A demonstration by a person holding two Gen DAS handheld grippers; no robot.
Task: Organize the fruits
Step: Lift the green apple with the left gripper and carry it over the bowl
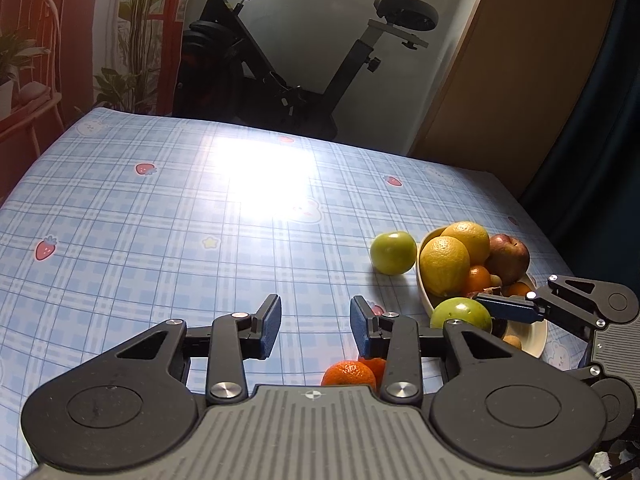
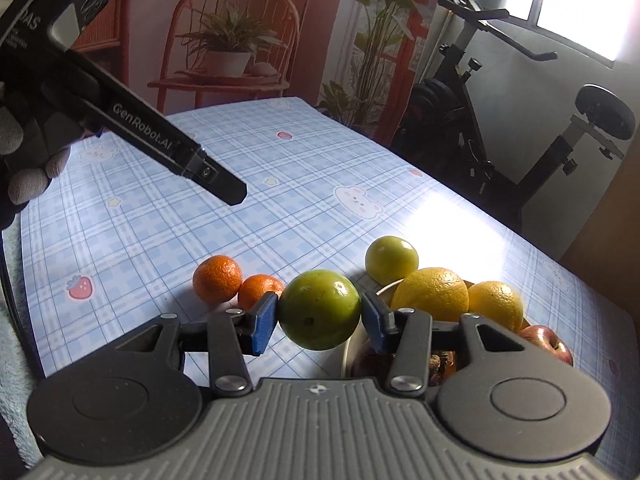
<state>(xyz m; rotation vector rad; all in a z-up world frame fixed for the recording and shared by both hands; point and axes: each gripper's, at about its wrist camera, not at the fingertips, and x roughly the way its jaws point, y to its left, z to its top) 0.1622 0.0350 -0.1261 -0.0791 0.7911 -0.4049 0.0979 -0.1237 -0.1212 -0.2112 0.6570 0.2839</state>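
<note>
My right gripper (image 2: 319,316) is shut on a green apple (image 2: 319,309), held just above the rim of a cream bowl (image 2: 347,354). The bowl (image 1: 424,292) holds two yellow oranges (image 1: 444,266), a red apple (image 1: 508,258) and small tangerines. In the left wrist view the held apple (image 1: 460,314) hangs over the bowl's near side, one right finger (image 1: 508,307) against it. A second green apple (image 1: 393,253) lies on the cloth left of the bowl. My left gripper (image 1: 315,326) is open with nothing between its pads; two tangerines (image 1: 350,374) lie on the cloth just under it.
The table carries a blue plaid cloth (image 1: 160,220) with strawberry prints. An exercise bike (image 1: 304,68) stands behind the far edge, with a wooden panel (image 1: 512,80) at the right. A gloved hand (image 2: 24,152) holds the left gripper's body at the left of the right wrist view.
</note>
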